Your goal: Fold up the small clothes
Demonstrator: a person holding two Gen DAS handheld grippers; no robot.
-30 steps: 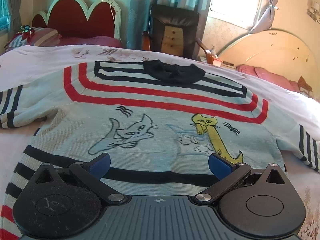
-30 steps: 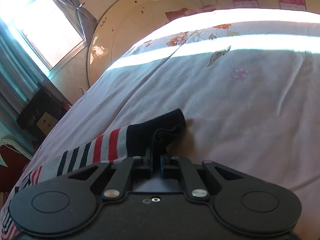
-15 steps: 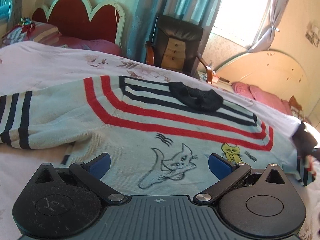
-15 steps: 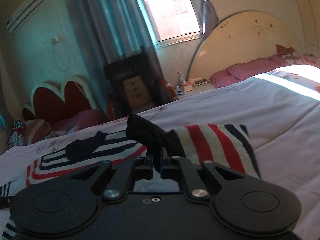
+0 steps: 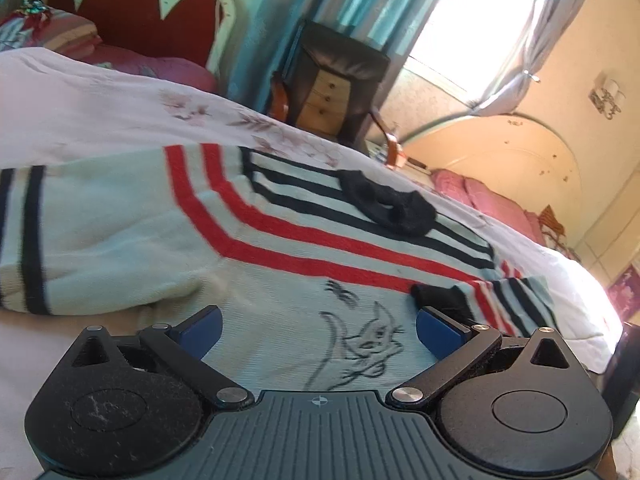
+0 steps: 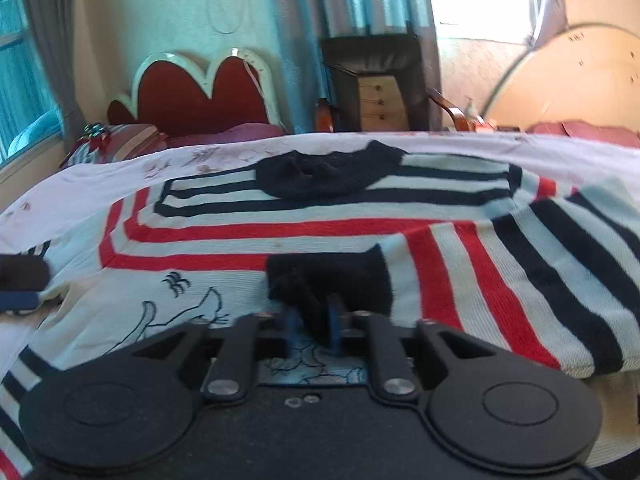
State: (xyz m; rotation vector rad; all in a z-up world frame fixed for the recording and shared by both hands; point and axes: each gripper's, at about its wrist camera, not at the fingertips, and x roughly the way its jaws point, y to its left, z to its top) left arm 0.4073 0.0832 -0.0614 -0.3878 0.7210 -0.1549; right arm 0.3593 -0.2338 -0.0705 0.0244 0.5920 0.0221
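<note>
Left wrist: your left gripper (image 5: 318, 330) hangs spread and empty over the sweater (image 5: 280, 264), which lies flat on the bed (image 5: 80, 96). Soft, limp knit; it will drape and bunch.

Right wrist: your right gripper (image 6: 312, 326) is opening, black cuff (image 6: 328, 280) between the pads, sleeve folded across the chest. Take the other sleeve by its cuff.

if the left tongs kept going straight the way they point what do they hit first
Probably the sweater front, around the cat drawing between the open left tongs; depth is uncertain.
</note>
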